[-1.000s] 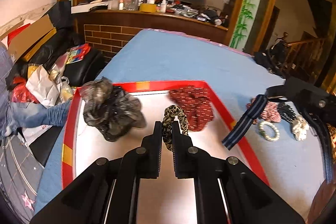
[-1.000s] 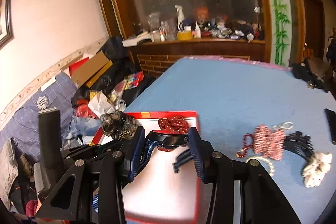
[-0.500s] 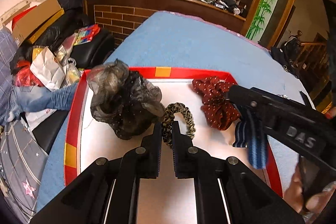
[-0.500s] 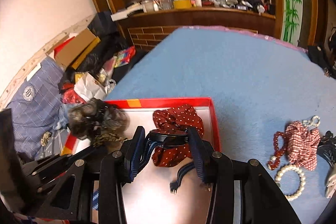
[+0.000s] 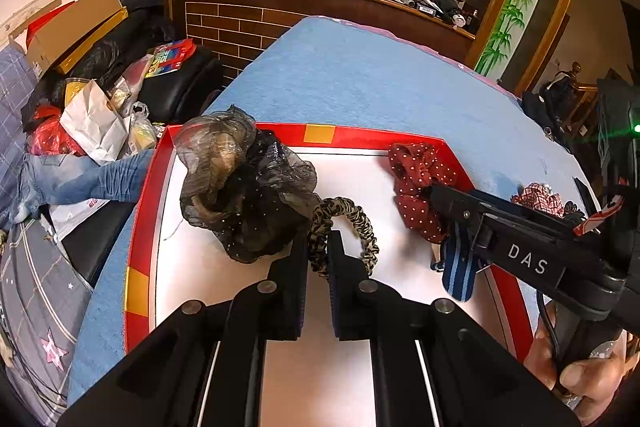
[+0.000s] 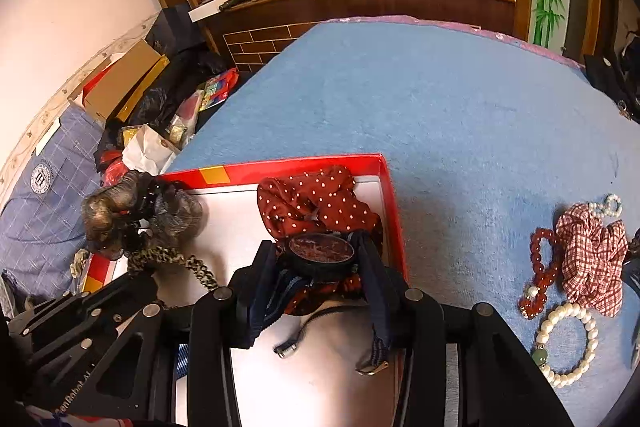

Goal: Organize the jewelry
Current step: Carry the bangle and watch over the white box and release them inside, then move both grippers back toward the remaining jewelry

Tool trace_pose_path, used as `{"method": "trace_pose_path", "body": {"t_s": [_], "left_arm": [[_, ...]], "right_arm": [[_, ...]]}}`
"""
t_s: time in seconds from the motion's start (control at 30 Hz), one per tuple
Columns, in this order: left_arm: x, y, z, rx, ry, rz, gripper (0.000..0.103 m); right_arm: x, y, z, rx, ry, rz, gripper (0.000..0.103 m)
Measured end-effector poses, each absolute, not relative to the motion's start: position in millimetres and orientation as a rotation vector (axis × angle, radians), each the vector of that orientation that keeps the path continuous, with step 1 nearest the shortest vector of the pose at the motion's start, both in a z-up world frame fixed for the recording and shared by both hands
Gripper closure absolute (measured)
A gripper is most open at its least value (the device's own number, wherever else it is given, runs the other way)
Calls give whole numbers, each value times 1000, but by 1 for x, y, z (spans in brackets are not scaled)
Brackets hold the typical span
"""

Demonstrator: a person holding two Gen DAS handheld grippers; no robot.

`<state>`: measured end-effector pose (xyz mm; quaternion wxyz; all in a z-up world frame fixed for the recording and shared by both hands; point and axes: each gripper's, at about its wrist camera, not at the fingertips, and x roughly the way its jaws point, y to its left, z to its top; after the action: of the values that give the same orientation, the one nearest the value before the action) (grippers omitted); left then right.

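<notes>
Since a second ago the right gripper (image 6: 320, 259) has come down from above the table into the red tray (image 5: 148, 211), and the tray's contents now fill more of both views. It stays clamped on a watch (image 6: 322, 253) with a dark round face and a blue striped strap, whose loose ends hang over the tray's white floor, just in front of the red dotted scrunchie (image 6: 316, 199) in the tray's far right corner. The left gripper (image 5: 318, 247) remains pinched shut on a leopard-print hair tie (image 5: 352, 223) at the tray's middle, touching the dark gauzy scrunchie (image 5: 240, 187) toward its far left. Right of the tray, on the blue cloth (image 6: 440, 99), lie a pearl bracelet (image 6: 568, 343), red beads (image 6: 540, 267) and a checked scrunchie (image 6: 592, 259).
</notes>
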<state>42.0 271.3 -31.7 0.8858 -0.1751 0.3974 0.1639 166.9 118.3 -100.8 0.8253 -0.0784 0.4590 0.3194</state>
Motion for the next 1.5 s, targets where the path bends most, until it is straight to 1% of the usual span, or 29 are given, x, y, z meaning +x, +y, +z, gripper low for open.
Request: {"method": "trace_pose_path", "body": {"t_s": [0.17, 0.33, 0.5, 0.6, 0.7, 0.77, 0.83, 0.87, 1.0, 1.07, 1.1, 1.2, 1.3, 1.33, 1.37, 1.4, 1.47, 1.5], "left_arm": [[41, 273, -32, -366, 829, 353, 93], [38, 273, -30, -358, 816, 372, 77], [36, 275, -28, -360, 807, 373, 71], [33, 276, -27, -361, 798, 379, 63], [29, 277, -25, -367, 782, 385, 61], [27, 278, -23, -374, 771, 382, 60], [23, 279, -20, -378, 759, 384, 59], [21, 279, -18, -378, 747, 388, 59], [16, 276, -11, -370, 721, 384, 59], [14, 273, -6, -359, 711, 384, 58], [13, 270, -4, -353, 705, 381, 58], [10, 259, 3, -336, 677, 368, 58], [9, 244, 10, -305, 661, 354, 58], [9, 238, 12, -294, 657, 344, 58], [9, 231, 14, -284, 652, 331, 58], [10, 225, 16, -274, 649, 319, 58], [12, 210, 19, -255, 646, 291, 58], [13, 204, 20, -248, 646, 280, 57]], "right_arm": [[168, 116, -103, -179, 996, 670, 56], [167, 113, -102, -180, 1003, 666, 56], [163, 108, -96, -154, 1007, 685, 55], [156, 104, -87, -143, 993, 707, 52], [146, 99, -73, -130, 958, 728, 42], [137, 93, -60, -115, 928, 744, 34], [126, 85, -44, -114, 876, 744, 31], [122, 82, -38, -118, 854, 738, 27], [95, 58, -2, -170, 679, 629, 15], [86, 43, 13, -171, 613, 595, 4], [83, 36, 19, -164, 596, 594, 3], [80, 6, 29, -99, 603, 626, 2], [99, -36, 17, 31, 710, 620, 2], [105, -57, 11, 108, 724, 580, 6], [108, -74, 6, 171, 715, 527, 17], [108, -93, 3, 223, 696, 457, 20], [108, -116, 4, 181, 658, 364, 20], [104, -125, 10, 131, 604, 334, 19]]}}
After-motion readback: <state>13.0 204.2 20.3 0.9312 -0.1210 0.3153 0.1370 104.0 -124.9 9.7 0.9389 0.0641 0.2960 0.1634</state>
